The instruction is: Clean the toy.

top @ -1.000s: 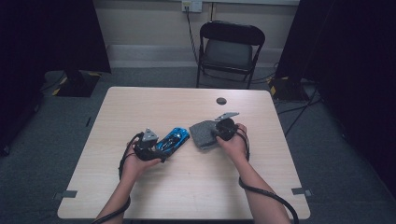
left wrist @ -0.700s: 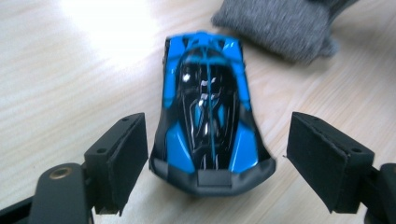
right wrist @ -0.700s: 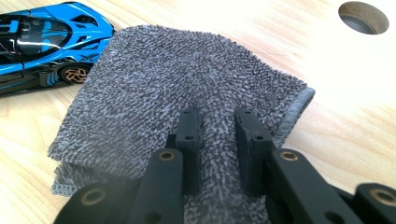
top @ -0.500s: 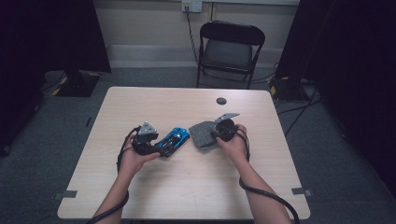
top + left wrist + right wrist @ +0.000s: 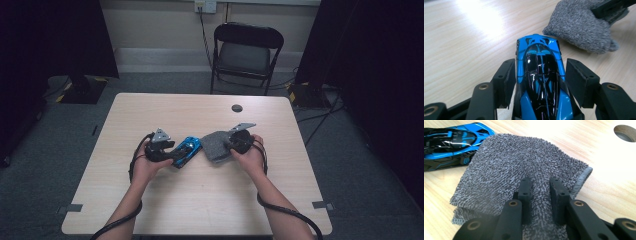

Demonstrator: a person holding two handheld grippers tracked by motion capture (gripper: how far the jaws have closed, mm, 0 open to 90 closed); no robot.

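Pale wooden table point(image 5: 200, 210) carries a glossy blue toy car point(image 5: 540, 77) – hard, slippery, light. Left gripper point(image 5: 539, 82) has been closing around its flanks, one pad not yet touching; right gripper point(image 5: 540, 197) pinches the soft grey cloth point(image 5: 506, 170) beside it.

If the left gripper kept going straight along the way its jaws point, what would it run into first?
The left gripper already straddles the blue toy car, its jaws having just been closing around it, so it would push the car first. Beyond the car's nose lies the grey cloth, probably next in line, though depth is hard to judge.
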